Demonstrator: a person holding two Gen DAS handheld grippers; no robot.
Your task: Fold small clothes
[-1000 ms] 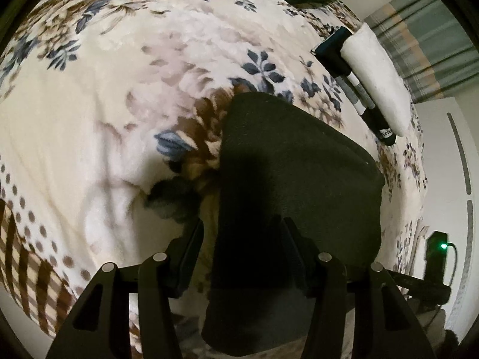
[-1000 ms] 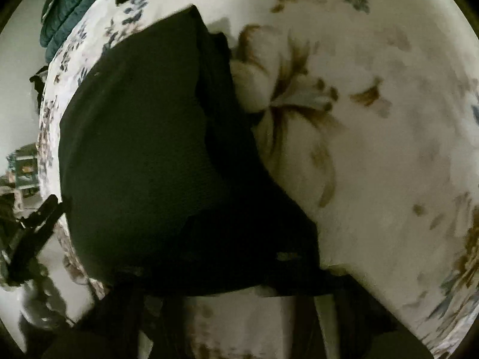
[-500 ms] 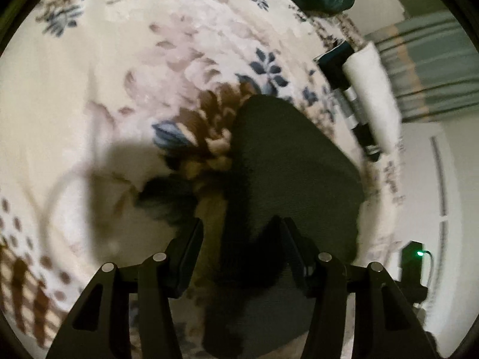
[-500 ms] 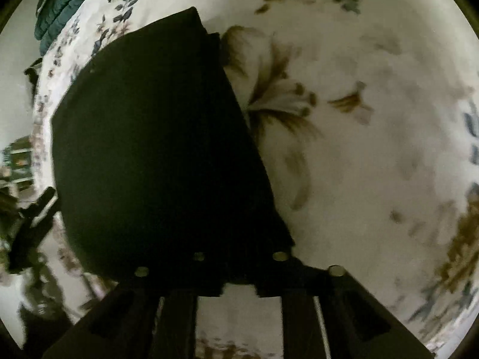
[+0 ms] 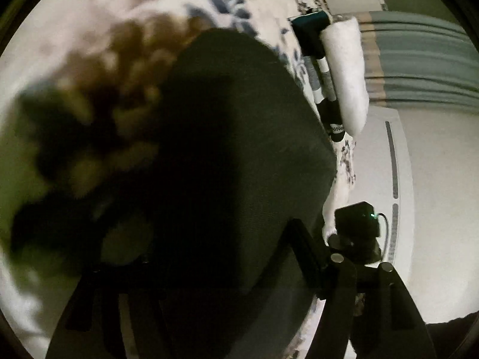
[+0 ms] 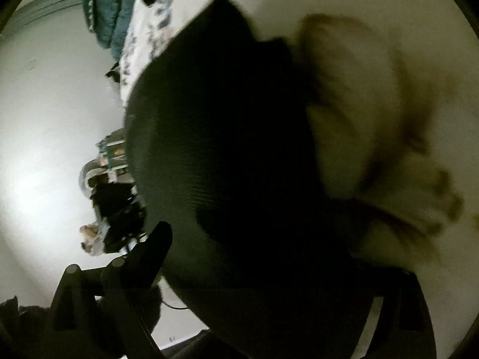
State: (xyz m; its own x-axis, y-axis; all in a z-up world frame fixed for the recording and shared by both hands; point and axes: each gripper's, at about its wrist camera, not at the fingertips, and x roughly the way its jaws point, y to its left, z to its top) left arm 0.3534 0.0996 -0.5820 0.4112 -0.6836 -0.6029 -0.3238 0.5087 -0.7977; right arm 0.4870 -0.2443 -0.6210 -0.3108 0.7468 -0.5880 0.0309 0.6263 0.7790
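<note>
Centrally, the dark cloth [image 5: 239, 137] on the bed [image 5: 98, 15] is straddled by both tongs [image 5: 215, 257] [image 6: 269, 257], just opened wide, unpressed.

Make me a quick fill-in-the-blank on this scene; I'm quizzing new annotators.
1. The dark garment lies on a ____-patterned blanket.
2. The right gripper has jaws standing ____.
3. The white roll lies beyond the garment's ____ edge in the left wrist view.

Missing words: floral; open; right
</note>
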